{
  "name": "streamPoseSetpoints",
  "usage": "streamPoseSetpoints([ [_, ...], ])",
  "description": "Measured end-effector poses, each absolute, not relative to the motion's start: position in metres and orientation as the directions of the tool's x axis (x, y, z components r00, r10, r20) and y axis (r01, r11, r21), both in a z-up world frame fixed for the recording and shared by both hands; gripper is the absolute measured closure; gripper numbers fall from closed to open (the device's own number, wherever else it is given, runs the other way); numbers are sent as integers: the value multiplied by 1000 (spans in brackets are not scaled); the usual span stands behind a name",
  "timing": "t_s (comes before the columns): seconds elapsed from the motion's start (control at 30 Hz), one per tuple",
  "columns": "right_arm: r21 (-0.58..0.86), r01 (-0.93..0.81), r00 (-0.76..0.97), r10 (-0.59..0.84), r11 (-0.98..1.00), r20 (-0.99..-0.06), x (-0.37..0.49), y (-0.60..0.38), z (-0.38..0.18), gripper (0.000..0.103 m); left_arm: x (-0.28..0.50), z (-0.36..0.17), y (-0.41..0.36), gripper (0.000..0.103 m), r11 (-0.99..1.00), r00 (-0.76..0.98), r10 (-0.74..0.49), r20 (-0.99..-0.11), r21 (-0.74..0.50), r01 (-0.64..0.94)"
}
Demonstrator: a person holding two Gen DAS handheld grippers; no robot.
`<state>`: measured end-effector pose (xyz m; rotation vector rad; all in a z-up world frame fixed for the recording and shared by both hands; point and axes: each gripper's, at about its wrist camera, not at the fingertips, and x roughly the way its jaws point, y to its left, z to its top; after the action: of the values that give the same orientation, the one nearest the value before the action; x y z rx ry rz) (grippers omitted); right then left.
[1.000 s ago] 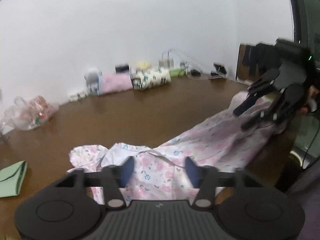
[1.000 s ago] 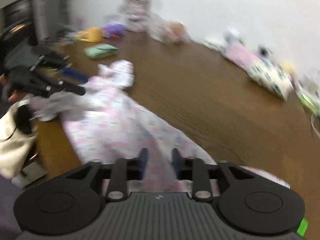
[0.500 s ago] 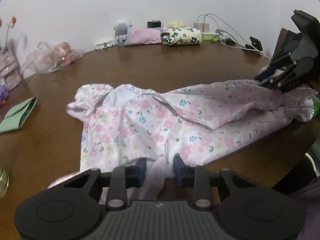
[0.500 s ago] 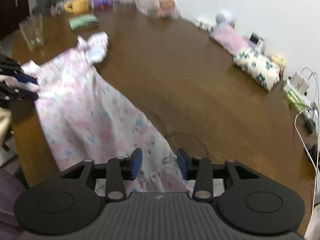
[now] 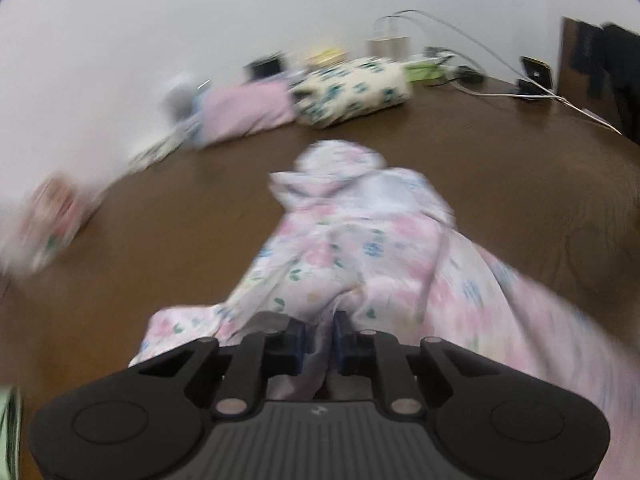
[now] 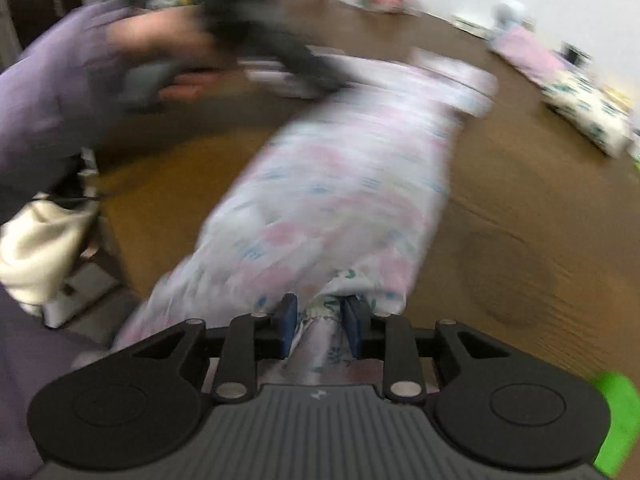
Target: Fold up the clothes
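My left gripper (image 5: pixel 320 334): jaws closing on floral dress (image 5: pixel 360 248) | my right gripper (image 6: pixel 320 322): jaws closing on dress hem | counter (image 5: pixel 160 216) front edge.

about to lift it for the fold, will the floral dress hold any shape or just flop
Likely flops: the floral dress lies wrinkled and bunched on the wooden table, so it looks thin and limp. It gathers into a narrow pleat between the closing left gripper and right gripper, suggesting light fabric. Expect the unheld middle to sag and drag.
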<state>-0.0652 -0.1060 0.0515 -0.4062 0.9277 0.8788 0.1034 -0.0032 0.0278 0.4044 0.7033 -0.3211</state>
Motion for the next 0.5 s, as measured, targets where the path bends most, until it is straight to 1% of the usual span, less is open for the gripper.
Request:
streamPoseSetpoints([
  [0.07, 99, -821, 267, 530, 563, -805, -69, -88, 52, 72, 103, 39, -10, 87, 868, 719, -177, -672, 237, 436],
  [0.13, 139, -833, 242, 578, 536, -780, -68, -79, 55, 72, 102, 50, -15, 86, 863, 719, -206, -664, 224, 454],
  [0.2, 146, -813, 285, 605, 563, -743, -58, -99, 69, 72, 75, 67, 11, 80, 879, 736, -245, -631, 175, 443],
  [0.27, 148, -760, 364, 603, 633, -710, -39, -129, 83, 72, 47, 76, 39, 56, 898, 738, -278, -614, 107, 428],
  [0.37, 135, -594, 523, 508, 793, -684, 12, -177, 96, 70, 19, 67, 51, 55, 934, 698, -254, -670, 19, 358],
  [0.4, 109, -555, 561, 468, 825, -683, 26, -183, 97, 69, 9, 63, 46, 56, 931, 680, -254, -687, 17, 365],
  [0.43, 85, -550, 569, 447, 831, -690, 39, -180, 96, 68, -2, 58, 42, 56, 927, 665, -254, -703, 18, 374],
  [0.5, 37, -576, 557, 426, 817, -713, 63, -166, 89, 66, -25, 53, 29, 55, 900, 653, -258, -712, 70, 431],
])
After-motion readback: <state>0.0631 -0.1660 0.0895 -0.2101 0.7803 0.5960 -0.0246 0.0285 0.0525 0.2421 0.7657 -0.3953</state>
